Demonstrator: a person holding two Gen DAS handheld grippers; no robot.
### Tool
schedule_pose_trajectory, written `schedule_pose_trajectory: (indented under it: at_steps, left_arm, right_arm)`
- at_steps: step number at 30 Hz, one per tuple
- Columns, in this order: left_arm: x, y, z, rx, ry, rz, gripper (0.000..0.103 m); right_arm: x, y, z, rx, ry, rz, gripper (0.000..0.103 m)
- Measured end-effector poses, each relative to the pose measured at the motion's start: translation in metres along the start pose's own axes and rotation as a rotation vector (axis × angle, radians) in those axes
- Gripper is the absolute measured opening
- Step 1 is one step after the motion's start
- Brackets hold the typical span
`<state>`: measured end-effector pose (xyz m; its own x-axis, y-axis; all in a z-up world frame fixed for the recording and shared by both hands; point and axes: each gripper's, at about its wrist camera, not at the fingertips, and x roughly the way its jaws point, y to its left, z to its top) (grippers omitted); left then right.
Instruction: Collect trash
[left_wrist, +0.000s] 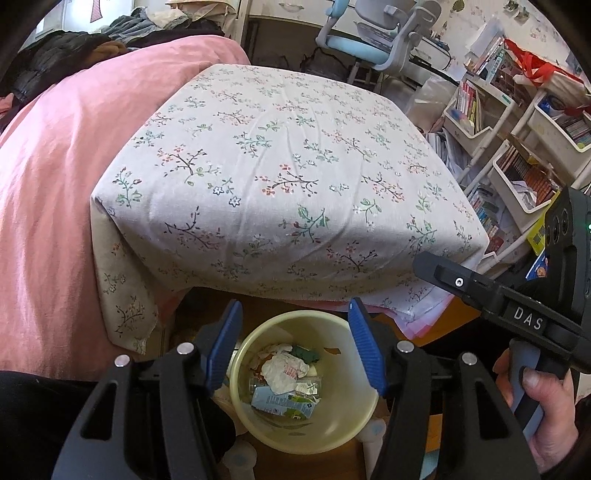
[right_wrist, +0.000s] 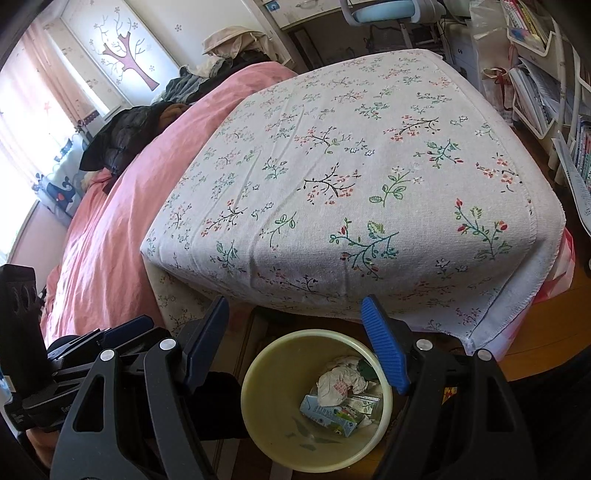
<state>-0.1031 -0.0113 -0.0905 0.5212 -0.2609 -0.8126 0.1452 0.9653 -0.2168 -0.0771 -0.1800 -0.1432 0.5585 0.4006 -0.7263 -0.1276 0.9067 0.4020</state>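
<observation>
A pale yellow waste bin (left_wrist: 343, 413) stands on the wooden floor below the foot of the bed, also in the right wrist view (right_wrist: 266, 398). Inside lie crumpled white paper (left_wrist: 282, 373), a blue-green carton (left_wrist: 280, 404) and other scraps; the paper (right_wrist: 338, 386) and carton (right_wrist: 328, 413) show in the right wrist view too. My left gripper (left_wrist: 293, 339) is open and empty above the bin. My right gripper (right_wrist: 295, 339) is open and empty above the bin; its body (left_wrist: 517, 302) shows at the right of the left wrist view.
A floral cloth (left_wrist: 280, 177) covers the foot of the bed, beside a pink blanket (left_wrist: 55, 206). Shelves with books (left_wrist: 517, 147) stand at the right. A blue desk chair (left_wrist: 365, 40) stands beyond the bed. Dark clothes (right_wrist: 129, 133) lie on the blanket.
</observation>
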Motion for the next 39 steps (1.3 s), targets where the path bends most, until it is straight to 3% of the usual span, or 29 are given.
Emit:
schedule_pose_trajectory:
  at_steps: [13,22,28,39]
  left_arm:
    - [-0.006,0.007,0.002,-0.037,-0.037,-0.009,0.058]
    - [-0.021,0.012,0.006,-0.066,-0.132,-0.016,0.065]
    - [-0.028,0.012,0.008,-0.07,-0.191,0.009,0.073]
    - [-0.039,0.014,0.012,-0.071,-0.283,0.087,0.088]
  right_arm:
    - [-0.001,0.0,0.0,-0.002,-0.01,0.001,0.071]
    - [-0.025,0.024,0.0,-0.148,-0.161,-0.063,0.072]
    - [-0.043,0.038,-0.003,-0.253,-0.281,-0.137,0.081]
    - [-0.047,0.047,-0.003,-0.316,-0.317,-0.179,0.087]
